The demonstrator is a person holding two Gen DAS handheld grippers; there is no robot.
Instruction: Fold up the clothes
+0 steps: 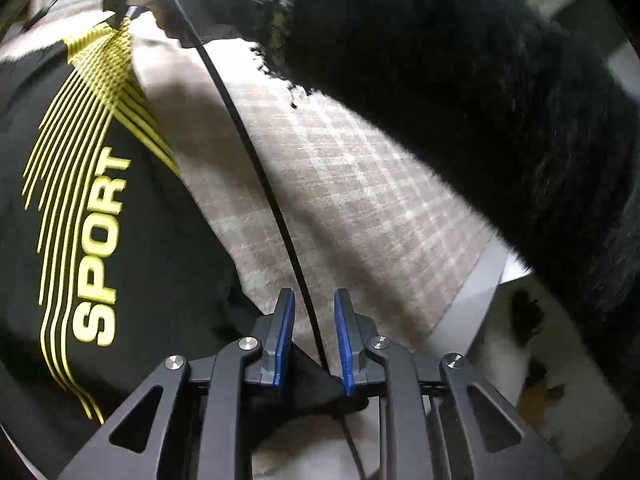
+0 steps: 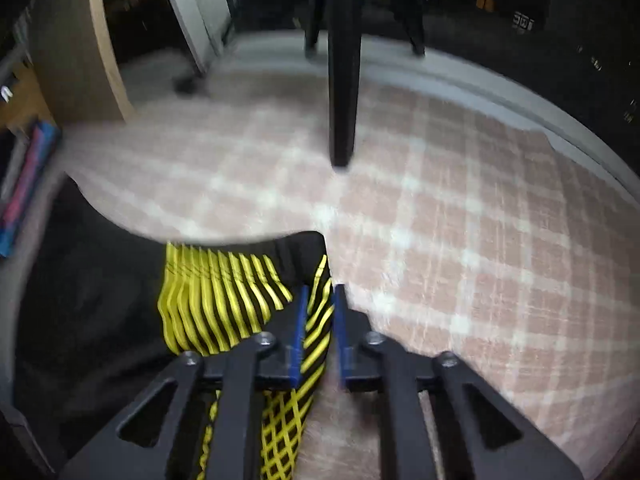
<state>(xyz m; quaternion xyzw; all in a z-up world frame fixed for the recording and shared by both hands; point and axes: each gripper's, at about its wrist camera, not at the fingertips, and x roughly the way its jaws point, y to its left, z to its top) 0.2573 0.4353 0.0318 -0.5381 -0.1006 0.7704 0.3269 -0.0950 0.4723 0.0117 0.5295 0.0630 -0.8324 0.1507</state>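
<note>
Both claws gripping the shirt edge on the rug

The right claw (image 2: 320, 312) is nipped on the yellow-striped hem of the black shirt (image 1: 132, 240); the left claw (image 1: 314, 320) is narrow, with dark cloth low between its jaws, though I cannot tell if it grips. Best lift both corners level and keep the edge taut. The shirt lies flat on the checked rug (image 2: 460, 220), "SPORT" in yellow.

A home room — checked carpet (image 2: 440, 220), chair leg (image 2: 344, 80), bookshelf (image 2: 24, 160).
</note>
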